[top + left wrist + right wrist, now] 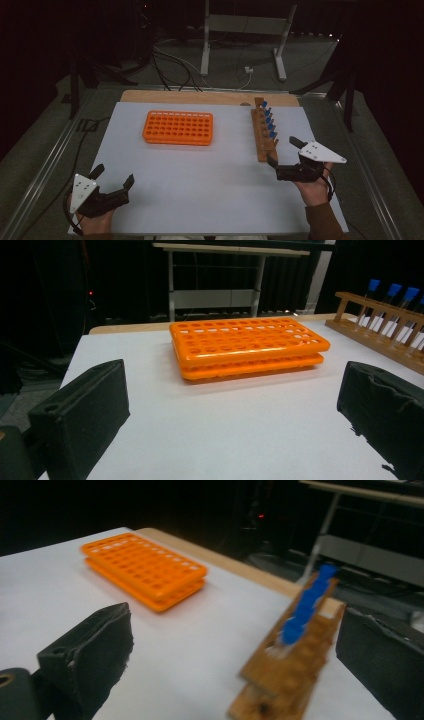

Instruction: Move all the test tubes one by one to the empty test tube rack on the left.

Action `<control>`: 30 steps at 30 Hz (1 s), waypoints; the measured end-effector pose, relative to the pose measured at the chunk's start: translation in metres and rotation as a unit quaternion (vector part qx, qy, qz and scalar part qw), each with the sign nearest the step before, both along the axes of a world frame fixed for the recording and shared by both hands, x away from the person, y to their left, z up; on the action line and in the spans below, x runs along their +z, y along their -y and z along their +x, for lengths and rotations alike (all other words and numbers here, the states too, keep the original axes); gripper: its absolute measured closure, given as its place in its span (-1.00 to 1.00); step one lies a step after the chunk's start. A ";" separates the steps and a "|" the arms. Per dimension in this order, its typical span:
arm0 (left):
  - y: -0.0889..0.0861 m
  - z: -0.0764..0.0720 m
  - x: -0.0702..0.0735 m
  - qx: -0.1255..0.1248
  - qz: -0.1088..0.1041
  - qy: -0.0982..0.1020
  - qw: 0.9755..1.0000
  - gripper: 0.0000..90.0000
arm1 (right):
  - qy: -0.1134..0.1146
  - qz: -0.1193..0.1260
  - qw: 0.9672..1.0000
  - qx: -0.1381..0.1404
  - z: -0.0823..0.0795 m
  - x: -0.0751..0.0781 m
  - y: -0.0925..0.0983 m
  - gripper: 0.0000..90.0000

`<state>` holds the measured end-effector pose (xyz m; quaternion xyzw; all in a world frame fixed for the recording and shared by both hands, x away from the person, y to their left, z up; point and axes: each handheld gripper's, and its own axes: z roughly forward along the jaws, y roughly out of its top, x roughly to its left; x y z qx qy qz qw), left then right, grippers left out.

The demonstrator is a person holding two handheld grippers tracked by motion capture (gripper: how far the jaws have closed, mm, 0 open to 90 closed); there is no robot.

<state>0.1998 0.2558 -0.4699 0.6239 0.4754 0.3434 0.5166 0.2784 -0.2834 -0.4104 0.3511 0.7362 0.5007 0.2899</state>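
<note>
We are bringing the wide-open, empty right gripper [282, 151] toward the blue-capped tubes [268, 119] in the brown wooden rack [261, 134] at 12 o'clock; we should be centring one cap between the jaws.

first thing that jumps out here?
The bright orange tube rack, lying empty left of centre on the white table. Next, the wooden rack at the right with its row of blue-capped tubes. The right gripper sits open at that rack's near end; the left gripper, open too, rests at the near left corner.
</note>
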 end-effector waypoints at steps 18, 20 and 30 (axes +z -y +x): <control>-0.002 0.002 -0.003 0.004 -0.006 -0.008 1.000 -0.97 | -0.083 0.019 0.995 -0.045 0.069 -0.025 0.013 -0.16; -0.002 0.002 -0.003 0.004 -0.004 -0.009 1.000 -0.97 | -0.094 0.015 0.995 -0.041 0.074 -0.029 0.011 0.07; -0.002 0.002 -0.004 0.004 -0.004 -0.009 1.000 -0.97 | -0.124 0.016 0.990 -0.061 0.089 -0.045 0.002 0.65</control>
